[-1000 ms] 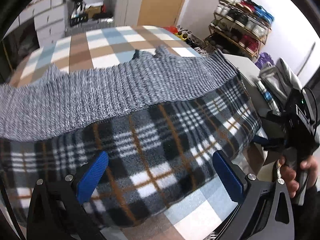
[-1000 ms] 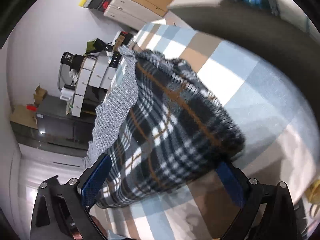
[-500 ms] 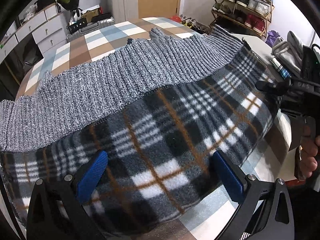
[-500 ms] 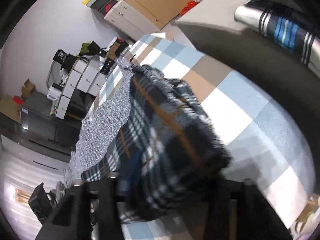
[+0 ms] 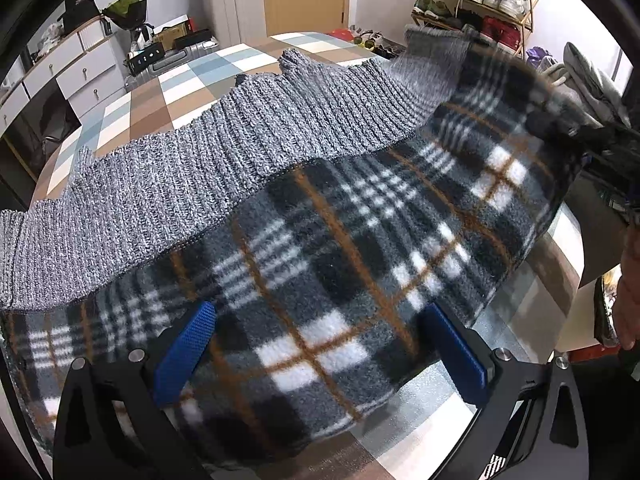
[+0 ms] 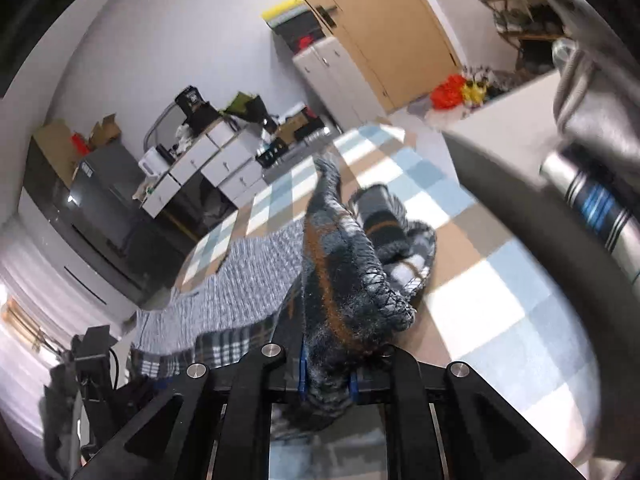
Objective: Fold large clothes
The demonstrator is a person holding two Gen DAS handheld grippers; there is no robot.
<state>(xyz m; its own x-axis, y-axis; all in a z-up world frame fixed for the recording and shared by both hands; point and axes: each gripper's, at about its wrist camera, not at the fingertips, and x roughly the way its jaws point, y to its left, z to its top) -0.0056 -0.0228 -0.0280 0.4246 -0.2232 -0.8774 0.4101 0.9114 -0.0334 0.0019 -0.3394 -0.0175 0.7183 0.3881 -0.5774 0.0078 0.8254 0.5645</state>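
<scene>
While the right gripper [image 6: 326, 384] pinches one corner of the plaid fleece garment [image 5: 320, 280] w/ fingers closed tight on the fabric and lifts it, the left gripper [image 5: 320, 348] hangs over the near edge, blue fingers [image 5: 184, 354] spread wide, holding nothing. The garment w/ grey knit band [image 5: 224, 168] lies across a checked bed cover [image 5: 132, 108]. Judged progress: early, approx one fold just starting; other side not yet grasped, folding and squaring left
</scene>
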